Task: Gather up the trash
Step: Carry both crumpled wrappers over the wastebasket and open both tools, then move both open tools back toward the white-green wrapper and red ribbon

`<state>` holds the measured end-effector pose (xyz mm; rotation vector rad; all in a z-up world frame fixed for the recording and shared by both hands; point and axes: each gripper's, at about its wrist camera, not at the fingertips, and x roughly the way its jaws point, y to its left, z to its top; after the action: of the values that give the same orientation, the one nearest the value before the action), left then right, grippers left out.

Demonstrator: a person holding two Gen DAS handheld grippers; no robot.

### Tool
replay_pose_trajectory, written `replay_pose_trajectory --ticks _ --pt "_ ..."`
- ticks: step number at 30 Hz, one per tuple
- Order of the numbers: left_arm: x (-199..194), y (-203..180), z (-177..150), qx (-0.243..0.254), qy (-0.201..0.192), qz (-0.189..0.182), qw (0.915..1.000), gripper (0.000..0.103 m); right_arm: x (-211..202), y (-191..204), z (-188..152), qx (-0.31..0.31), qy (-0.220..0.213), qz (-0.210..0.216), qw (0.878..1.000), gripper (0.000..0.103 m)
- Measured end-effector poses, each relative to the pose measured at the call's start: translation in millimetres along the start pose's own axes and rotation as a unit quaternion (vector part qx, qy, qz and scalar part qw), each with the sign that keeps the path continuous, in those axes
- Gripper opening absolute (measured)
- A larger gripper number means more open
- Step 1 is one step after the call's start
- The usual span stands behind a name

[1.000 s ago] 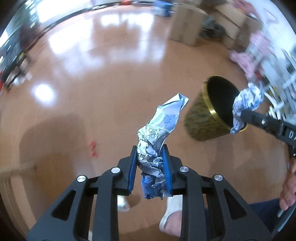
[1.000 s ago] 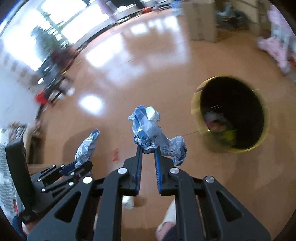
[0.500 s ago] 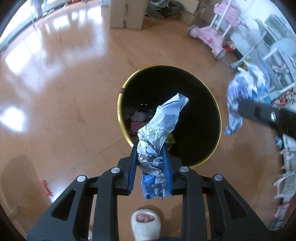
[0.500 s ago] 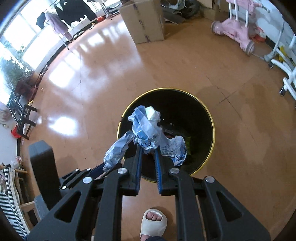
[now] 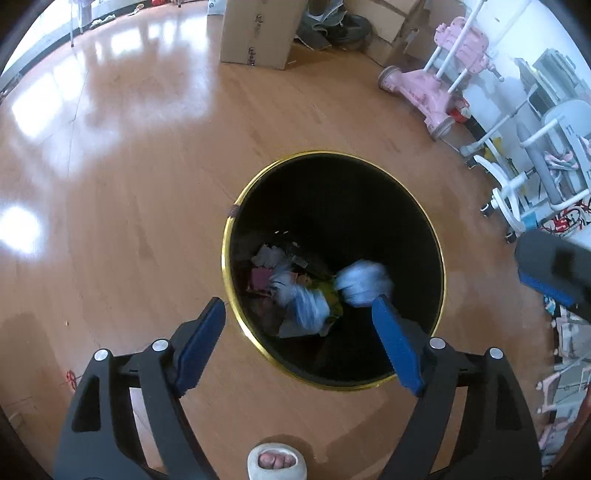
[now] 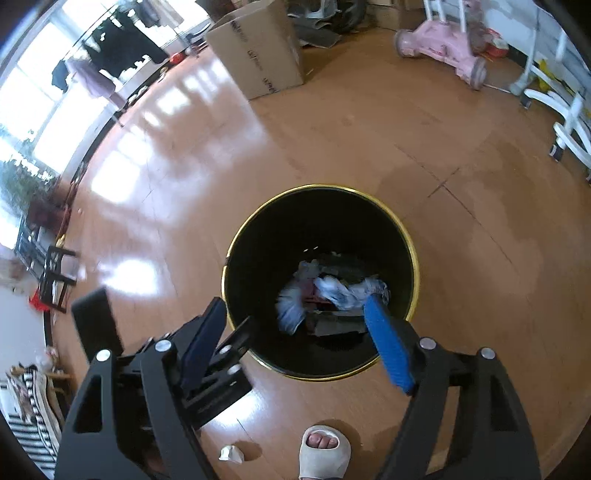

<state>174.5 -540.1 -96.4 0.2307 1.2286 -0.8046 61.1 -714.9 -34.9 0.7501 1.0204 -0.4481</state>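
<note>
A black bin with a gold rim (image 5: pixel 225 266) stands on the wooden floor right below both grippers. Two crumpled blue-and-white wrappers, blurred in mid-fall, are inside it (image 5: pixel 306 306) (image 5: pixel 364 282). The right wrist view shows them over the older trash (image 6: pixel 291 306) (image 6: pixel 347 291). My left gripper (image 5: pixel 298 306) hangs above the near rim with its jaws opening wide and nothing between the blue pads. My right gripper (image 6: pixel 294 304) is above the same bin (image 6: pixel 415 266), its jaws also opening and empty. The two grippers are side by side.
A small white paper scrap (image 6: pixel 231 453) lies on the floor near a person's foot in a slipper (image 6: pixel 325 450). A cardboard box (image 5: pixel 258 33) and a pink toy (image 5: pixel 436 92) stand at the far side. White frames (image 5: pixel 517 192) crowd the right.
Both grippers swung over the bin, then opened. The two wrappers they held have dropped from the jaws and are falling into the bin.
</note>
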Motion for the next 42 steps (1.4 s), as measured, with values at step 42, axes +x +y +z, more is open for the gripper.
replay_pose_trajectory --ticks 42 --pt "-272 277 -391 -0.258 -0.018 0.207 0.9435 0.095 46 389 -367 -0.483 0.142 0.059 0.862 0.088"
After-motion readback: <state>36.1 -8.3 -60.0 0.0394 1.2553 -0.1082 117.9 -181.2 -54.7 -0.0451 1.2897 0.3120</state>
